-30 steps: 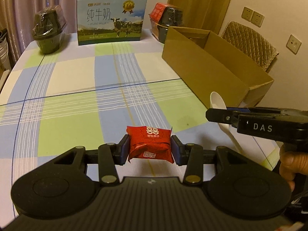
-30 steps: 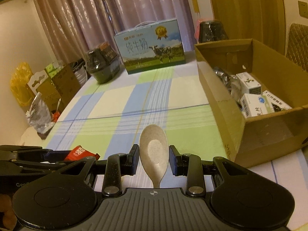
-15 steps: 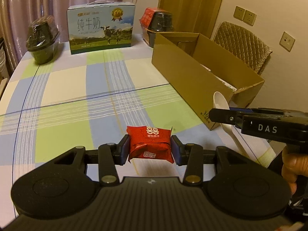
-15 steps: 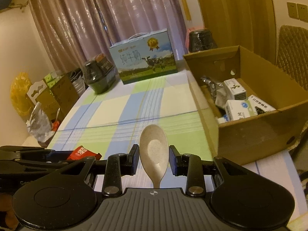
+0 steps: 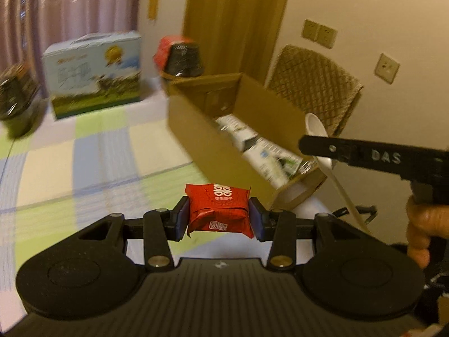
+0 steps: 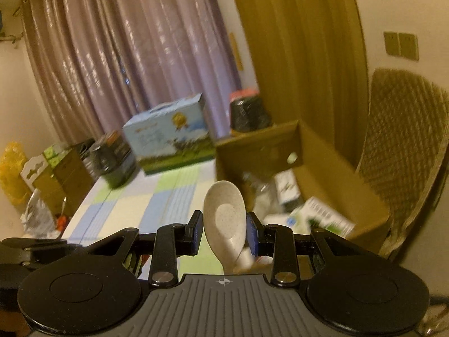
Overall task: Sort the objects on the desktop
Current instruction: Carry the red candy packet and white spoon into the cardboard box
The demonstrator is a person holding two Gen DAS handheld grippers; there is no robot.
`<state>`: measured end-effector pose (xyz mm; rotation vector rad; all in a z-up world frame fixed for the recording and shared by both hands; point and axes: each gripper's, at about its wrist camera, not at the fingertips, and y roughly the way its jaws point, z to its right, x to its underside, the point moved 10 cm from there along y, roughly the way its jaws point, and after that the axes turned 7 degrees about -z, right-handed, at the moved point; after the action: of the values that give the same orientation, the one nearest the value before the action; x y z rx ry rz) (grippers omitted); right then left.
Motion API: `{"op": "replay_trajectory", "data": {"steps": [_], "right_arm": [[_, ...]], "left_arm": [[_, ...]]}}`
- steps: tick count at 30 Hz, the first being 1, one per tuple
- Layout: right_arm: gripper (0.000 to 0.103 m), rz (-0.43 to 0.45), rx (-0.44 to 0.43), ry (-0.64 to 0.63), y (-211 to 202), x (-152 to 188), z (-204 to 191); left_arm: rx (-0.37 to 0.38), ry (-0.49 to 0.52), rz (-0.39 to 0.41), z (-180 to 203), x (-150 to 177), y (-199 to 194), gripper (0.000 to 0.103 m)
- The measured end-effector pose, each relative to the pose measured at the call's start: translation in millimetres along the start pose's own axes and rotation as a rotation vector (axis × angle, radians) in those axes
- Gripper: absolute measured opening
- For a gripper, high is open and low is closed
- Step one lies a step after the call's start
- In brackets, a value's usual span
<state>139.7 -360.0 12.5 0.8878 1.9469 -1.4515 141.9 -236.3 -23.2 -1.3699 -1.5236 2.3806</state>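
- the red snack packet (image 5: pixel 219 210), judged light and crushable, is clamped across its sides by the left gripper (image 5: pixel 218 219), above the table's edge near the cardboard box (image 5: pixel 213 151).
- the spoon (image 6: pixel 224 219), judged stiff, light and slippery, is pinched at its bowl by the right gripper (image 6: pixel 224 231).
- small cartons (image 6: pixel 322 217) are seen lying inside the box.
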Motion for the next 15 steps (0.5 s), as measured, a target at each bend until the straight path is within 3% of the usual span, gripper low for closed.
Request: {"op": "replay_trajectory", "data": {"steps": [7, 15], "right_arm": [[0.03, 0.038, 0.02, -0.003, 7, -53, 43], [0.03, 0.008, 0.008, 0.05, 42, -87, 84]], "left_arm": [[0.04, 0.06, 0.041, 38, -55, 22, 0.039], [0.061, 0.078, 0.046, 55, -92, 61, 0.039]]}}
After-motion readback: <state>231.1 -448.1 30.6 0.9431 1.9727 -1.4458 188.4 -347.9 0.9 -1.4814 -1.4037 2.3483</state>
